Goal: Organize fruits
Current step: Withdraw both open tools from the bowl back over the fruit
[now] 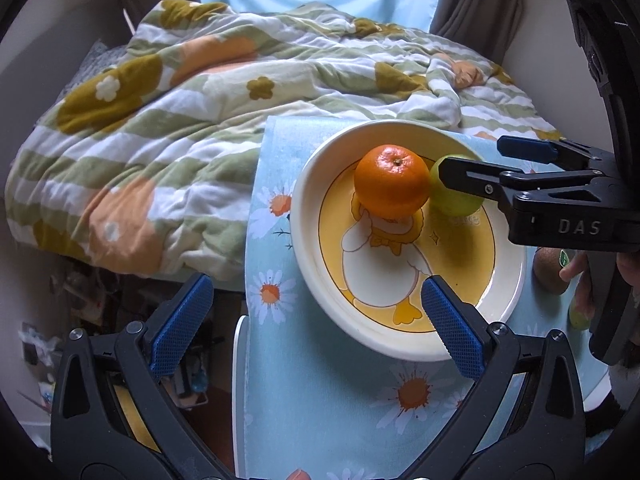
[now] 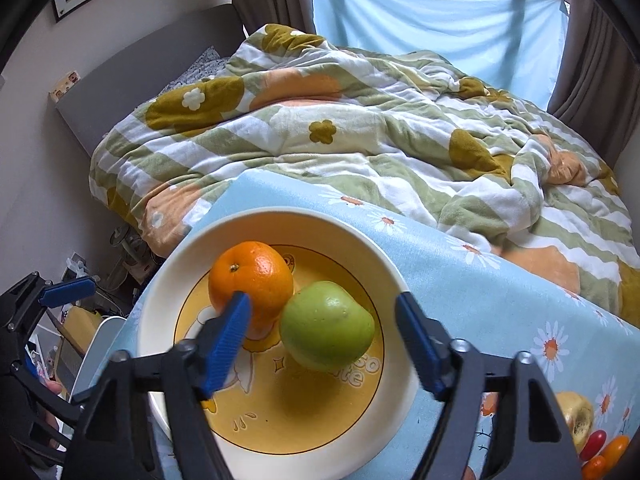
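Note:
A cream plate (image 1: 316, 264) (image 2: 160, 312) with a yellow duck picture sits on a light-blue daisy cloth. An orange (image 1: 391, 181) (image 2: 256, 280) and a green apple (image 1: 452, 202) (image 2: 326, 326) lie on it, touching. My right gripper (image 2: 324, 338) (image 1: 468, 160) is open, its fingers either side of the apple without gripping it. My left gripper (image 1: 316, 316) is open and empty, above the plate's near rim; it also shows at the left edge of the right wrist view (image 2: 60, 292).
A crumpled green-striped flowered quilt (image 1: 180, 120) (image 2: 360, 128) covers the bed behind the table. More fruit lies at the right: a brown kiwi (image 1: 550, 270), small red and orange tomatoes (image 2: 600, 452) and a yellowish fruit (image 2: 576, 416). The table's left edge drops to a cluttered floor.

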### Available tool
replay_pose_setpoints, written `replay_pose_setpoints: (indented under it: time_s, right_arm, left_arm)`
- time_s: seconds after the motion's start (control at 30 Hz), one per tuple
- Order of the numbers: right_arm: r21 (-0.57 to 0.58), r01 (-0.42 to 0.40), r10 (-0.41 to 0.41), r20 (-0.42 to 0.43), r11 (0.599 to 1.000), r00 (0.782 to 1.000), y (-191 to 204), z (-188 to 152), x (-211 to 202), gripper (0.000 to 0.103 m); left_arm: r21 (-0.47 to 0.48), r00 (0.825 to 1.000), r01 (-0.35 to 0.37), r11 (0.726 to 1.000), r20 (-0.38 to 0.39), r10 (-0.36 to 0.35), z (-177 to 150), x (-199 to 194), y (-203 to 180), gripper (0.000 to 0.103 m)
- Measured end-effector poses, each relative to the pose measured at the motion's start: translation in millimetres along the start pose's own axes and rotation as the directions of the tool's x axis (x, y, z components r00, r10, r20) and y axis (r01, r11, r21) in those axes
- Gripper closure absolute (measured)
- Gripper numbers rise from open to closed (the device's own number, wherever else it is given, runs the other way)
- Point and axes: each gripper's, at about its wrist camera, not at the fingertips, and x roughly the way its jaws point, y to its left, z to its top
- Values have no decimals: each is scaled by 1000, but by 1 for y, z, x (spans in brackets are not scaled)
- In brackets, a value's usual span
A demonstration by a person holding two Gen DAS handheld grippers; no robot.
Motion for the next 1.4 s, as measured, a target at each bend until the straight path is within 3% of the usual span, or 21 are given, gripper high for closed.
replay_pose_setpoints:
  time_s: [0.1, 0.4, 0.87, 1.1, 1.4]
  right_arm:
    - [18, -2, 1, 21, 1000, 1000, 0, -2, -4, 1]
    - [43, 22, -22, 0, 999, 1000, -1, -8, -20, 1]
    - [167, 52, -60, 48, 985, 997, -1, -22, -94, 1]
    - [288, 113, -137, 67, 951, 988, -18, -46, -140, 1]
    - [384, 260, -308, 68, 886, 949, -59, -96, -200, 1]
  left_arm:
    - [0, 1000, 0, 1000, -1, 0, 0, 0, 0, 0]
    - [22, 1000, -9, 1000, 0, 9, -2, -13, -1, 0]
    - [67, 999, 11, 998, 37, -14, 5, -61, -8, 0]
    - [145, 994, 76, 986, 62, -86, 13, -79, -28, 0]
    - [238, 984, 143, 961, 73, -164, 16, -90, -82, 0]
